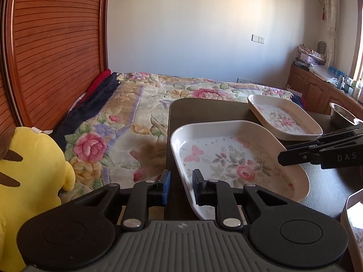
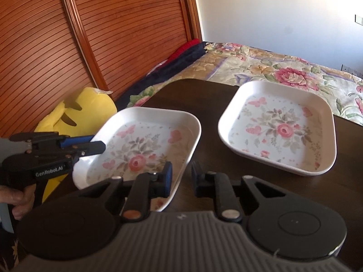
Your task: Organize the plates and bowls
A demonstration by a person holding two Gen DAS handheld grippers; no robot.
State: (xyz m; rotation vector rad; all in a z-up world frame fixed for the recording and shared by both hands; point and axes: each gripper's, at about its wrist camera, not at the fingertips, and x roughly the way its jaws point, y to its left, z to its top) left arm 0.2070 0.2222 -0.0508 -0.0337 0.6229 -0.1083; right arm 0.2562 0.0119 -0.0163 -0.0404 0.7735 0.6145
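Two white square plates with a rose and butterfly print lie on a dark table (image 2: 204,104). The near plate (image 1: 229,158) (image 2: 145,145) sits turned at the table's left front. My left gripper (image 1: 181,184) (image 2: 96,144) is shut on its left rim, one finger outside and one inside. On the opposite rim my right gripper (image 2: 181,178) (image 1: 282,158) is shut as well, with its left finger inside the plate. The far plate (image 1: 283,117) (image 2: 279,129) lies flat and untouched behind.
A steel bowl (image 1: 340,113) stands at the table's right edge, and another dish rim (image 1: 354,222) shows at the near right. Left of the table are a floral bedspread (image 1: 140,122) and a yellow plush toy (image 1: 29,172) (image 2: 74,113). A slatted wooden headboard (image 2: 113,34) stands behind.
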